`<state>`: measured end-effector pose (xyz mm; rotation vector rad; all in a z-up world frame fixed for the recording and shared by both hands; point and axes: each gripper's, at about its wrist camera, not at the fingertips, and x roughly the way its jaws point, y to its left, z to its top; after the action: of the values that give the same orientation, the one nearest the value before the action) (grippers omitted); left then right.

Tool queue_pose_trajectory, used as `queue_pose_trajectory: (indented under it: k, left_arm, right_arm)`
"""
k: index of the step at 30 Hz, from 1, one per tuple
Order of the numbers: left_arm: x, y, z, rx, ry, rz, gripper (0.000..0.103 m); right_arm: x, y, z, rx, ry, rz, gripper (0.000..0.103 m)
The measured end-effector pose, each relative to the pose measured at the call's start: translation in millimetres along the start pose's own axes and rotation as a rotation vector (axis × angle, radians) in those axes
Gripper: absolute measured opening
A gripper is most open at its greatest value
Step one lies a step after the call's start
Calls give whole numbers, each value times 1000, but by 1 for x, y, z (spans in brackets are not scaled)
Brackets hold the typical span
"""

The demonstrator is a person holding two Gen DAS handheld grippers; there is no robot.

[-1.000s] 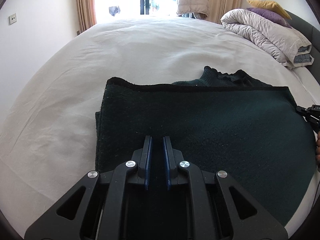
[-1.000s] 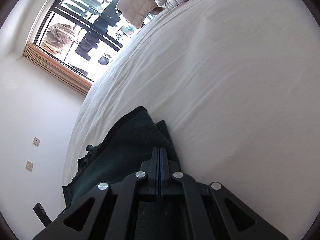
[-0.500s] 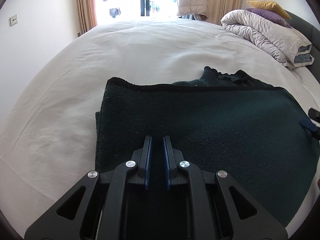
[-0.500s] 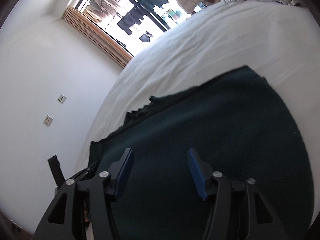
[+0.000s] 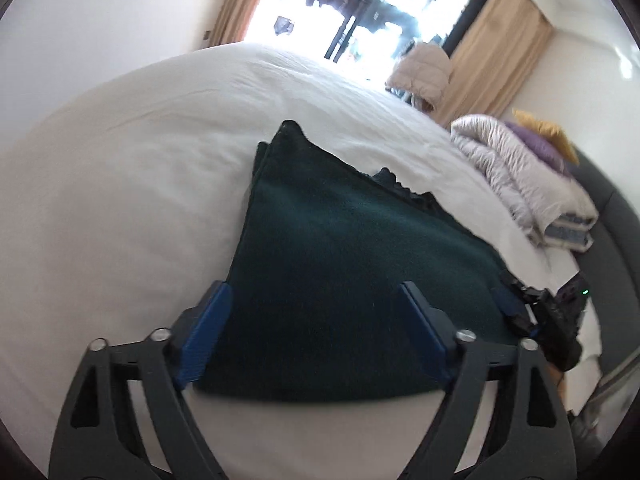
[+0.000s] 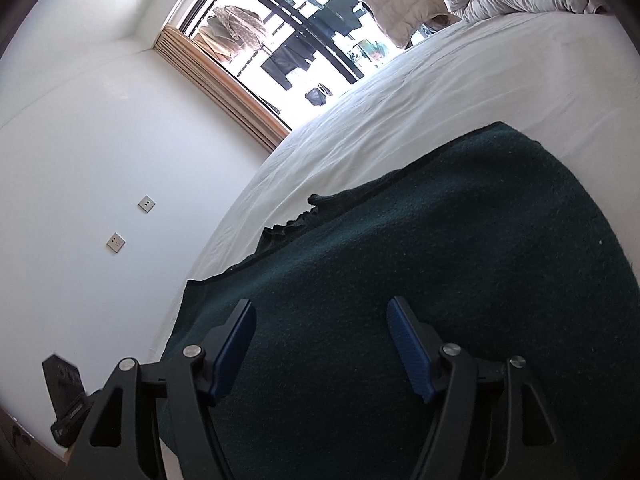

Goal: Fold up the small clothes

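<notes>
Dark green knit garment (image 5: 352, 264) lies folded flat on white bed sheet (image 5: 120, 184), near the bed's front edge, ribbed collar poking out at its far side. Left gripper (image 5: 316, 328) jaws just opened wide, blue pads apart over the garment's near left corner, nothing pinched. Right gripper (image 6: 320, 340) jaws also just opened, pads spread above the cloth, holding nothing; it also shows at the garment's right edge in left view. Folded duvet (image 5: 528, 184) and pillows at the bed's far right corner. Window (image 6: 296, 28) behind.
</notes>
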<state>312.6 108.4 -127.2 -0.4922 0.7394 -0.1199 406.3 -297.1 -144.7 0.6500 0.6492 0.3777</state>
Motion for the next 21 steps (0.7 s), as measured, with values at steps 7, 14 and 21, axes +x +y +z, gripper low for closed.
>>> queue_pose_trajectory:
  k: [7, 14, 21]
  left_arm:
    - [-22, 9, -55, -166, 36, -84, 89]
    - [11, 7, -44, -302, 28, -153, 88]
    - [31, 21, -27, -435, -32, -176, 64]
  right_arm:
    - [-1, 2, -1, 1, -6, 6, 71]
    - [-3, 1, -1, 2, -12, 13, 71]
    - [-5, 0, -2, 4, -12, 12, 70]
